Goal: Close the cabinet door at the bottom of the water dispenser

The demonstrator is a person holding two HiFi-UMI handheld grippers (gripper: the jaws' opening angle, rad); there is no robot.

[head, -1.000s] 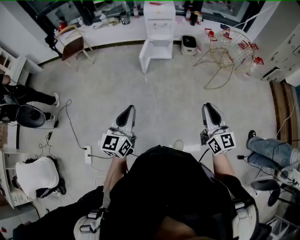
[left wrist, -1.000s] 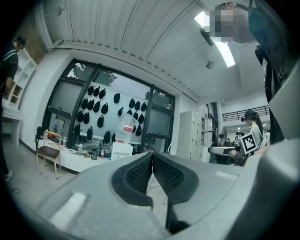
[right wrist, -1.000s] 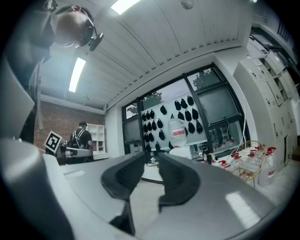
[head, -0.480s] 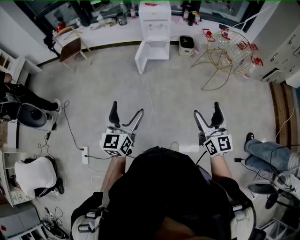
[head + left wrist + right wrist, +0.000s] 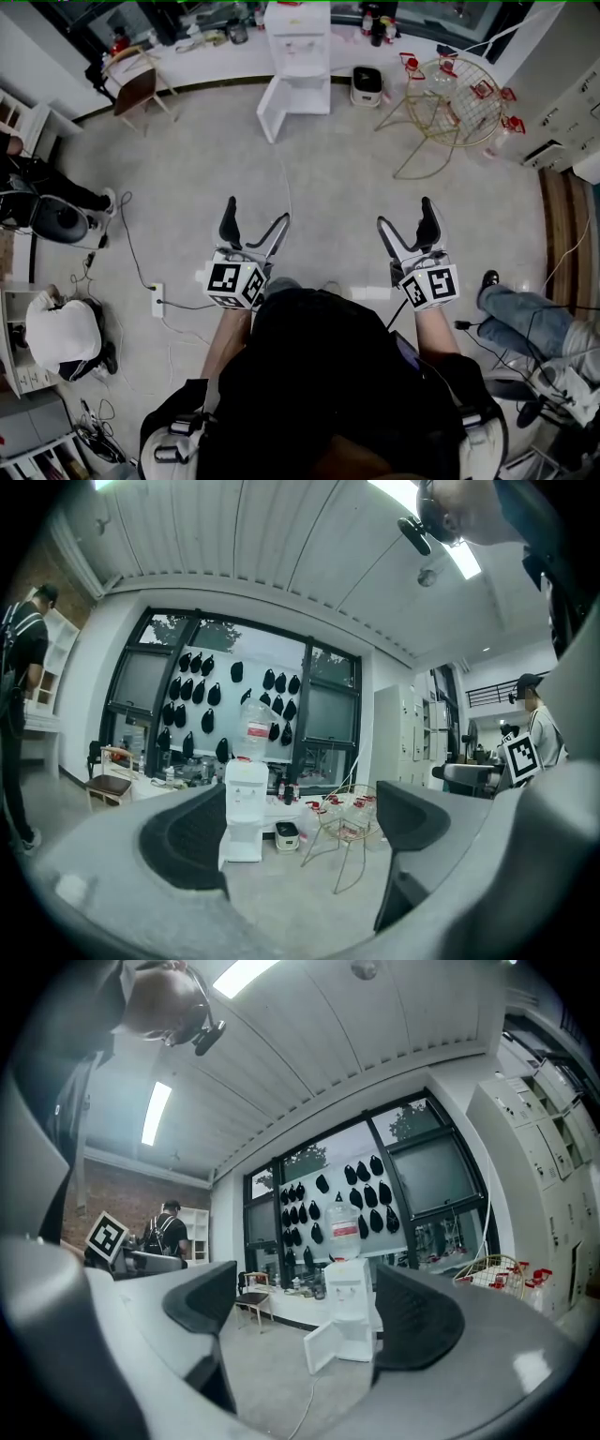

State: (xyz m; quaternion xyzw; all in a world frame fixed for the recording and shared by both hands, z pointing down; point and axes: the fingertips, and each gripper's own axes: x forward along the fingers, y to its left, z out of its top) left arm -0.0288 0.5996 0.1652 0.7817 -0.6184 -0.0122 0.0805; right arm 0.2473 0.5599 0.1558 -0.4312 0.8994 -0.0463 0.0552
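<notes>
Both sets of fingers (image 5: 229, 221) have just swung wide and empty, and we face the dispenser (image 5: 298, 42) at the far wall, its door (image 5: 271, 111) open leftward, well ahead, nearer our left gripper (image 5: 255, 216) than our right gripper (image 5: 406, 216).

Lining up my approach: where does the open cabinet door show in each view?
Head view: cabinet door at top centre, swung out leftward from the dispenser's base.
Left gripper view: left of centre, a thin, nearly edge-on strip at the base's left side.
Right gripper view: near the centre, standing open left of the base.
Shared landmark: the white water dispenser that the door hangs on.
</notes>
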